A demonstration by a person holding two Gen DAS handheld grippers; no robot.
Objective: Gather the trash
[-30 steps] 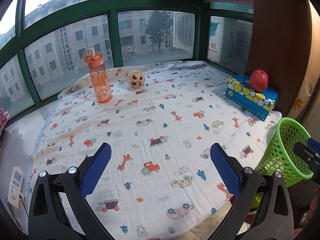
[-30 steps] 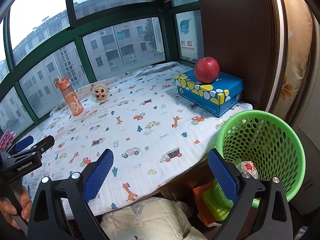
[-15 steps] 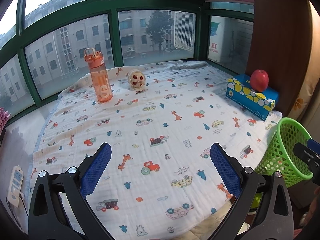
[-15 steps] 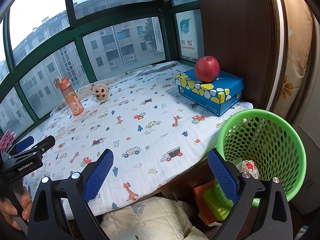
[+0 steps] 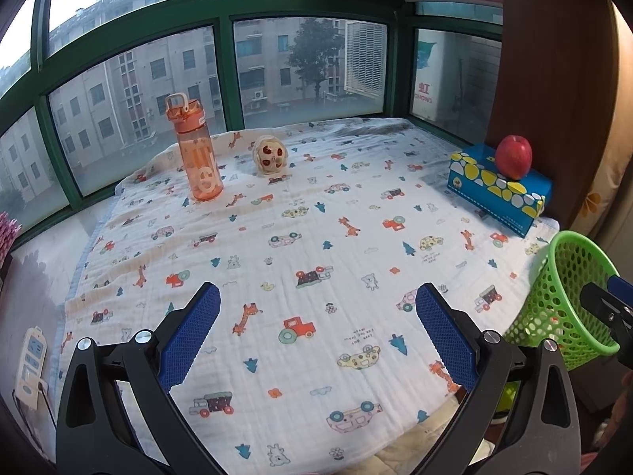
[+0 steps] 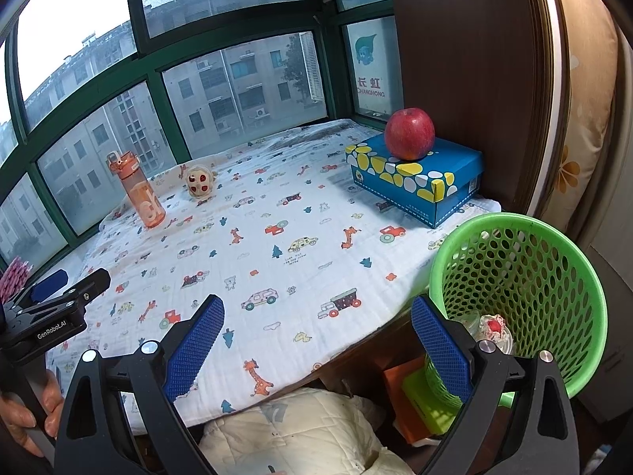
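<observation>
**Hovering over the printed cloth, both grippers empty**

Spreading across the window-side table, the white cotton cloth printed with cars and giraffes [image 5: 316,237] served as the landmark for everything else. At the cloth's far edge, by the green-framed window [image 5: 221,79], stood a tall translucent orange plastic water bottle [image 5: 198,154], upright, and just beside it a small crumpled cream wrapper with red spots [image 5: 270,155]. At the cloth's far right corner lay a blue cardboard box patterned with yellow and white pebbles [image 6: 419,182], with a round red apple [image 6: 410,133] resting on top. Off the cloth's near right edge, lower than the tabletop, sat a round green perforated plastic basket [image 6: 554,277]; a white and red scrap of crumpled trash [image 6: 492,326] lay inside it.

The left gripper [image 5: 316,332] hung above the cloth's near edge, its blue-padded jaws wide apart with nothing between them. The right gripper [image 6: 316,340] was held at the cloth's near right corner, jaws likewise spread and empty, its right finger [image 6: 439,348] overlapping the basket's rim in view. A hand [image 6: 23,419] gripped the left tool's handle.
</observation>
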